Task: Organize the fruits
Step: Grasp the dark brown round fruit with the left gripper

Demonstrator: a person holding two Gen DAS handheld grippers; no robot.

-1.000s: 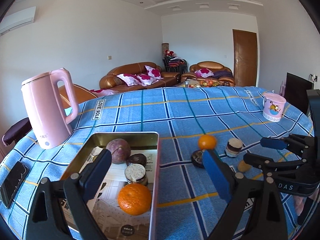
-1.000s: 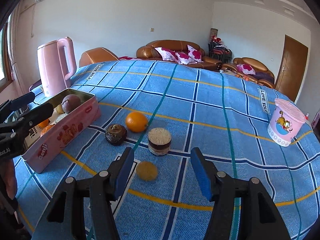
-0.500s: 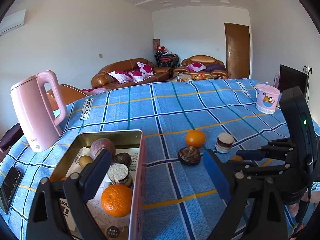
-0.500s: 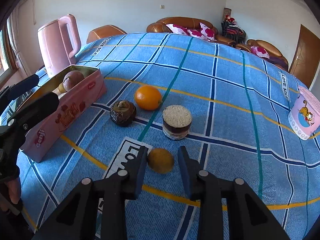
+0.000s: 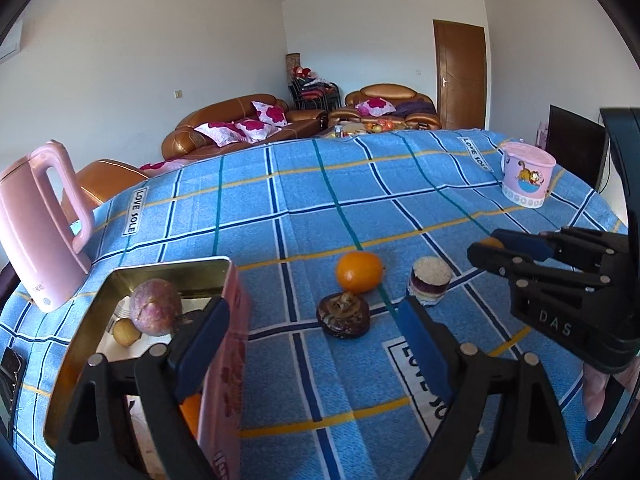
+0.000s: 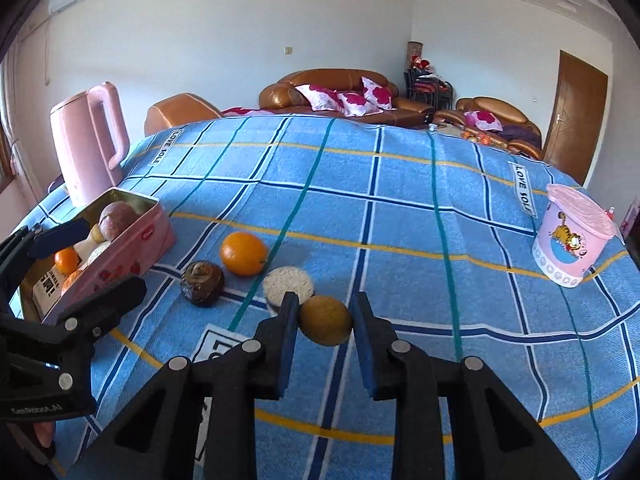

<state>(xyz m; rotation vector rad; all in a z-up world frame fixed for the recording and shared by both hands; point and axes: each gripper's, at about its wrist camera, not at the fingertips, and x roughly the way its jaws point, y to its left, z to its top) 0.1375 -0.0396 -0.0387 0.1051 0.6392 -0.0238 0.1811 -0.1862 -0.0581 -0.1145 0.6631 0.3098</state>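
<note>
My right gripper (image 6: pixel 325 320) is shut on a small yellow-brown fruit (image 6: pixel 326 320) and holds it above the blue checked cloth; it also shows in the left wrist view (image 5: pixel 494 246). My left gripper (image 5: pixel 312 340) is open and empty, hovering beside the pink tin box (image 5: pixel 230 320). The tin holds a purple passion fruit (image 5: pixel 155 306), a small yellow fruit (image 5: pixel 125 332) and oranges (image 6: pixel 66 260). On the cloth lie an orange (image 5: pixel 359 272), a dark brown fruit (image 5: pixel 343 314) and a cut purple fruit (image 5: pixel 430 282).
A pink kettle (image 5: pixel 36 232) stands at the left behind the tin. A pink cartoon cup (image 5: pixel 526 178) stands at the far right. A black phone (image 5: pixel 10 376) lies at the left table edge. Sofas stand beyond the table.
My right gripper closed on the small yellow-brown fruit and lifted it off the cloth. My left gripper shifted right, off the tin toward the loose fruits.
</note>
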